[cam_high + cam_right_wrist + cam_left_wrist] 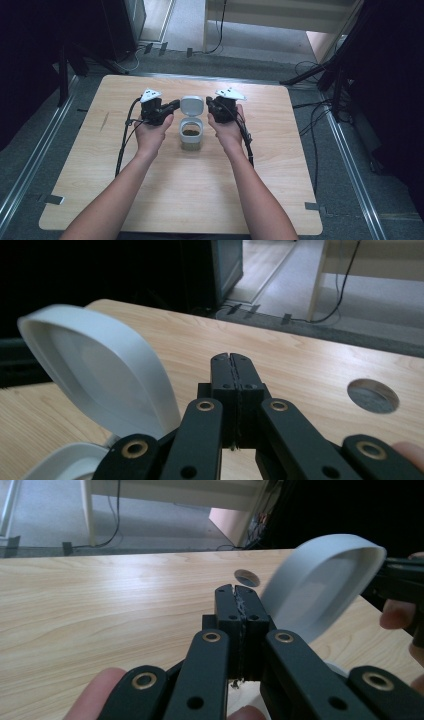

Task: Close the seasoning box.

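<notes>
Two hand-held grippers here: the left hand-held gripper (pixel 171 104) and the right hand-held gripper (pixel 209 102), both with jaws squeezed fully together, gripping nothing. Between them sits one white jar (pixel 191 133), lid (pixel 191 105) flipped up, something dark inside, near the middle of the table (pixel 200 190), a bit toward its far edge.

overhead view, two low tool views

The right gripper (pixel 235 362) has its black fingers (pixel 224 371) pressed together over the wooden counter (pixel 300 360). At left, a white hinged lid (pixel 95 370) stands open. A round hole (pixel 373 395) lies at right.
</notes>
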The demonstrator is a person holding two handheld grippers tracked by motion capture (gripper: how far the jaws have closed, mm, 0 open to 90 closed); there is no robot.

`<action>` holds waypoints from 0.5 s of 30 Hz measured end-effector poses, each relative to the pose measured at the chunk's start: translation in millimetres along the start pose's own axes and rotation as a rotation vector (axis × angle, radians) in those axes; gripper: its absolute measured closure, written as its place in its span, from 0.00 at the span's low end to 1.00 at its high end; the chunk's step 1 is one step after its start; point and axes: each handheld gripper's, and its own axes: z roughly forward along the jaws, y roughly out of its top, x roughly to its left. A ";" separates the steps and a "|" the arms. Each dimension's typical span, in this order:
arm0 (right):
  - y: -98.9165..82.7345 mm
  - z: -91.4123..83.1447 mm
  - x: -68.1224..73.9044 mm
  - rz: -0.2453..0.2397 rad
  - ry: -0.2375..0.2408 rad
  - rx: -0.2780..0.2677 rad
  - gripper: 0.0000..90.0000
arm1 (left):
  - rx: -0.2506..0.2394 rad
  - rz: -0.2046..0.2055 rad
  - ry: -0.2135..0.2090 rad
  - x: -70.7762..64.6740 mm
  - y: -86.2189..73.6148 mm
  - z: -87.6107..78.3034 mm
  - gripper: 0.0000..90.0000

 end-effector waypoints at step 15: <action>-22.9 -48.1 -3.7 -0.007 0.005 -0.037 1.00 | -0.059 0.038 -0.010 3.8 -29.2 -48.0 1.00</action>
